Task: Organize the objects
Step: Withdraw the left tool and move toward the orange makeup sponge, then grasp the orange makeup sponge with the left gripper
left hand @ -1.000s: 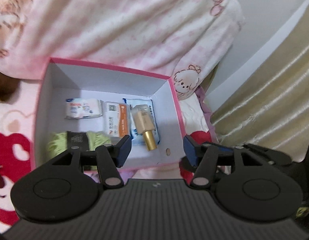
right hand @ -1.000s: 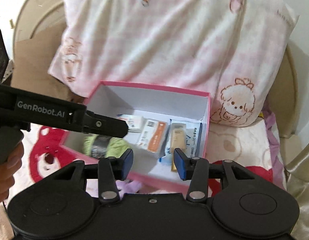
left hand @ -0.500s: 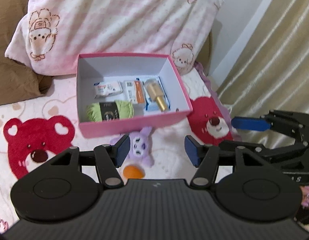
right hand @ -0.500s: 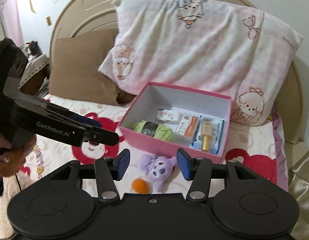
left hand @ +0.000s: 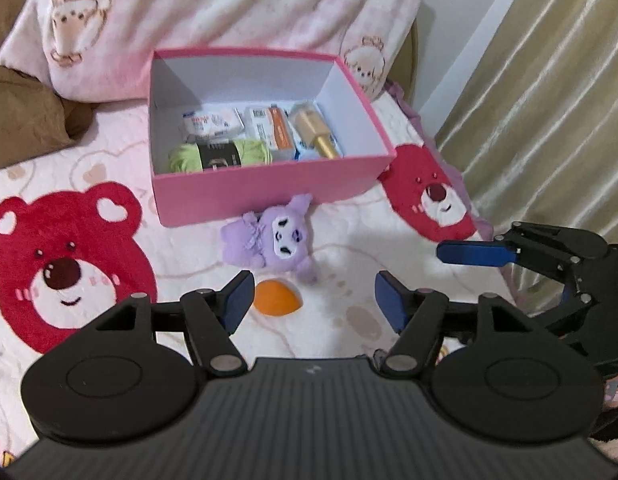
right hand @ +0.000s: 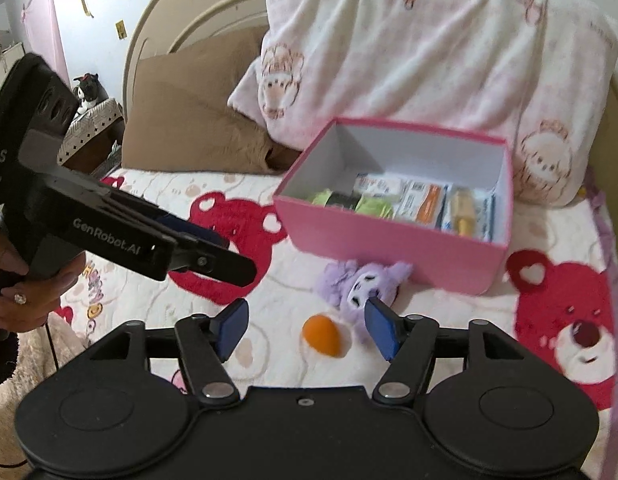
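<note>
Pink box (left hand: 265,190) sitting open-topped on bear-print bedspread (left hand: 69,276), seen from left wrist cam, w/ pink-and-white pillow (left hand: 229,12) leaning behind it. Inside: green yarn ball w/ black label (left hand: 219,155), white packet (left hand: 211,124), orange-and-white carton (left hand: 271,130), gold-capped bottle (left hand: 315,132) lying on a blue pack. Purple plush toy (left hand: 271,240) lying just in front of box, touching its front wall; orange egg-shaped sponge (left hand: 277,298) lying nearer the cam, just beside plush. Left gripper (left hand: 313,300) hovering above bedspread, fingers spread wide, holding nothing, sponge showing just inside its left fingertip. Right gripper (left hand: 475,254) reaching in from right edge, curtain (left hand: 549,92) hanging behind.

Right wrist cam: right gripper (right hand: 307,330) hovering w/ fingers spread apart, empty, sponge (right hand: 324,336) lying between the blue pads and plush (right hand: 363,284) just past them. Box (right hand: 389,248) sitting beyond, contents showing along its far-right side. Left gripper (right hand: 233,266) pointing in from left, held by a ringed hand (right hand: 29,292); finger gap hidden at this angle. Brown pillow (right hand: 189,120) resting against headboard (right hand: 181,12).
</note>
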The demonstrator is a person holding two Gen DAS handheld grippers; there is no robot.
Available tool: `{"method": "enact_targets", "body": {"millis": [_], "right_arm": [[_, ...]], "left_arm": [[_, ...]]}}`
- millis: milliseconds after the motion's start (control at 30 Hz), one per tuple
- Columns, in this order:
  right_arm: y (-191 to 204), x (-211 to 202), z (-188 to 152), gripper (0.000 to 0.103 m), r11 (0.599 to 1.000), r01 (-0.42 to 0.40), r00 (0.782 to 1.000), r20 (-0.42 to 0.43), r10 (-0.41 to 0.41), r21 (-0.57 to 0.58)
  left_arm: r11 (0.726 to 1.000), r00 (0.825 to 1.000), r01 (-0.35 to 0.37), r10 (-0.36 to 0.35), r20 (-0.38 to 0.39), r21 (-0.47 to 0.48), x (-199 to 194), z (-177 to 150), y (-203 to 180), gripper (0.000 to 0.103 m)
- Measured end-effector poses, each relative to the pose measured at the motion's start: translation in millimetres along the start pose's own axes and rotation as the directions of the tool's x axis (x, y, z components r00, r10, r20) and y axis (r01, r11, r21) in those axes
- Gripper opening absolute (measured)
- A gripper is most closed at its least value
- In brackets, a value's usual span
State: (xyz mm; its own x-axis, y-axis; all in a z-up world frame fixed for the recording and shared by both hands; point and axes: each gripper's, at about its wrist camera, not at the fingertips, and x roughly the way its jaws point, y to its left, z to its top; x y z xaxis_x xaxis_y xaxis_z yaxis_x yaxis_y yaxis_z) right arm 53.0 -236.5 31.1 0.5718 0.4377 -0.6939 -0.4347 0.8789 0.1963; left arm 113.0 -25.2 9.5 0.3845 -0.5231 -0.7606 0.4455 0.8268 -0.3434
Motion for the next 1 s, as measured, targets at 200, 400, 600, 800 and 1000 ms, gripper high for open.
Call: {"method": "enact_targets", "body": {"millis": [200, 400, 600, 800, 1000], "right_arm": [[4.2, 39.1, -18.6, 0.075, 1.0, -0.009, 0.999, -0.054, 0.008, -0.024], [5.2, 78.6, -29.1, 0.076, 0.999, 0.007, 0.992, -0.128, -0.011, -0.035], [-4.9, 109.2, -44.2, 0.076, 0.999, 0.019, 0.989, -0.145, -0.015, 0.026], [-14.7, 138.4, -61.8, 0.076, 0.995, 0.047, 0.99, -0.137, -0.034, 0.093], [-14.7, 155.5, -68.8, 0.076, 0.992, 0.066, 0.99, -0.129, -0.052, 0.107]], "left_arm": [[1.0, 1.0, 0.012, -0.012, 0.003, 0.004, 33.2, -16.3, 16.0, 0.072], [0.997, 0.999, 0.037, -0.037, 0.012, -0.066, 63.2, -31.3, 37.1, 0.073], [0.99, 0.998, 0.062, -0.063, 0.001, -0.126, 90.3, -46.8, 55.2, 0.073], [0.987, 1.0, 0.029, -0.029, 0.002, -0.16, 115.3, -56.6, 69.8, 0.071], [0.984, 0.999, 0.036, -0.029, 0.042, -0.175, 126.9, -62.6, 77.3, 0.063]]}}
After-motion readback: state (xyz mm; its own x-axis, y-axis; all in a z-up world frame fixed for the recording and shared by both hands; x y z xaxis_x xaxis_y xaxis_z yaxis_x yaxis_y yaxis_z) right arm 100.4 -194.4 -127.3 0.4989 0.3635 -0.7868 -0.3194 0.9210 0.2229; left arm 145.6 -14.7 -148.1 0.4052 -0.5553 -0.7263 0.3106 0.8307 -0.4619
